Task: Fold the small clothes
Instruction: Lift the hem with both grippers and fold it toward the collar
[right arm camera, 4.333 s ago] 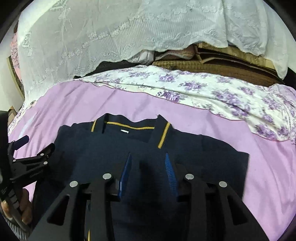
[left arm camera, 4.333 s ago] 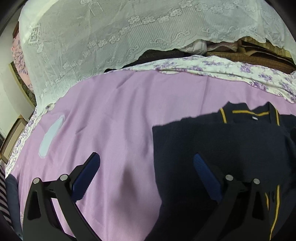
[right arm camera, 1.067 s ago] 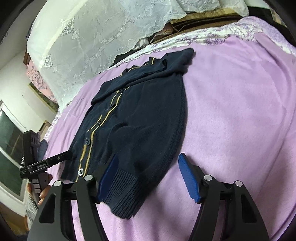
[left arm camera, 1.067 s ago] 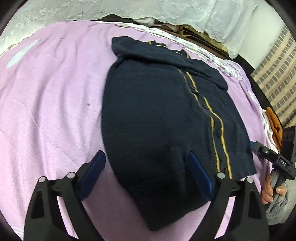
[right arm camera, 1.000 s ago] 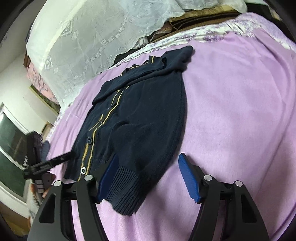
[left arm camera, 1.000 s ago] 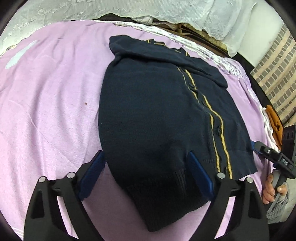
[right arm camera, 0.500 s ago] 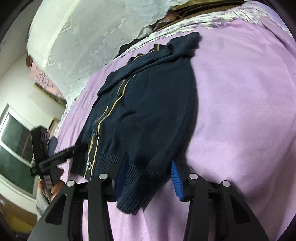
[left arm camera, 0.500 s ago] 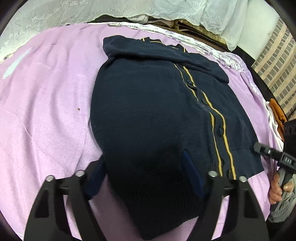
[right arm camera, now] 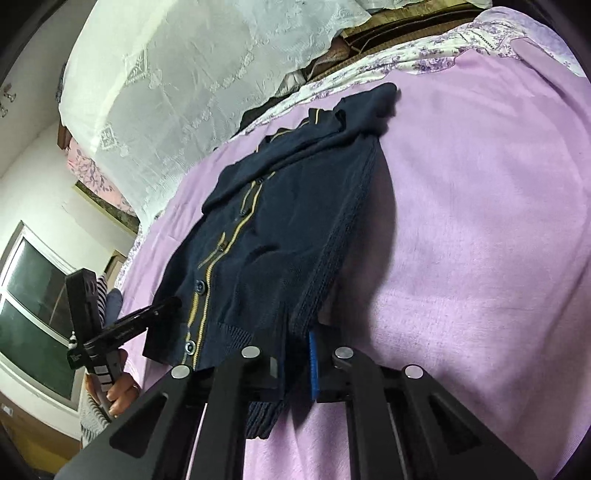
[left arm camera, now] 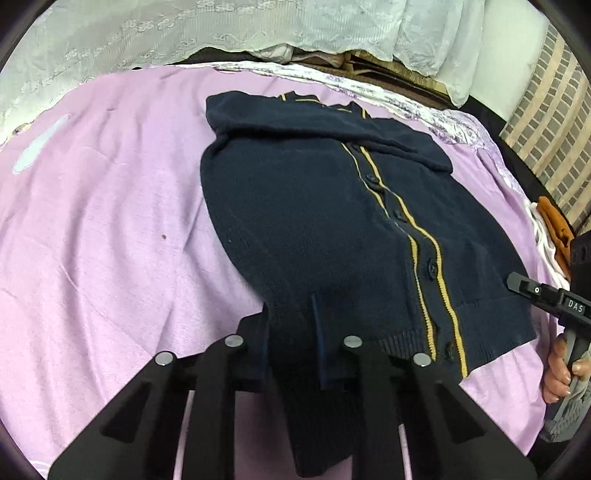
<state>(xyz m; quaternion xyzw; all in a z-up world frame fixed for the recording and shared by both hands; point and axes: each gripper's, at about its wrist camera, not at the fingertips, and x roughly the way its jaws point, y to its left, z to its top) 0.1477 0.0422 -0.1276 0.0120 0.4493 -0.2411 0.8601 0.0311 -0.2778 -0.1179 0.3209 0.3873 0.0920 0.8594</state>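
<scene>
A small navy cardigan (left arm camera: 332, 206) with yellow button stripes lies on the purple bedspread (left arm camera: 103, 221), its sleeves folded in across the top. My left gripper (left arm camera: 290, 332) is shut on the cardigan's lower left hem corner. My right gripper (right arm camera: 297, 350) is shut on the lower right hem corner of the cardigan (right arm camera: 266, 236), which hangs between the pads. The right gripper also shows at the right edge of the left wrist view (left arm camera: 546, 295). The left gripper shows at the left of the right wrist view (right arm camera: 122, 332).
White lace cloth (left arm camera: 184, 33) and a floral sheet (left arm camera: 369, 85) lie at the far end of the bed. An orange item (left arm camera: 557, 225) lies at the bed's right edge, by a brick wall (left arm camera: 554, 122). A window (right arm camera: 33, 306) is on the left.
Both grippers have closed from wide open onto the cardigan's bottom hem corners. The hem is now pinched and slightly lifted at both sides.
</scene>
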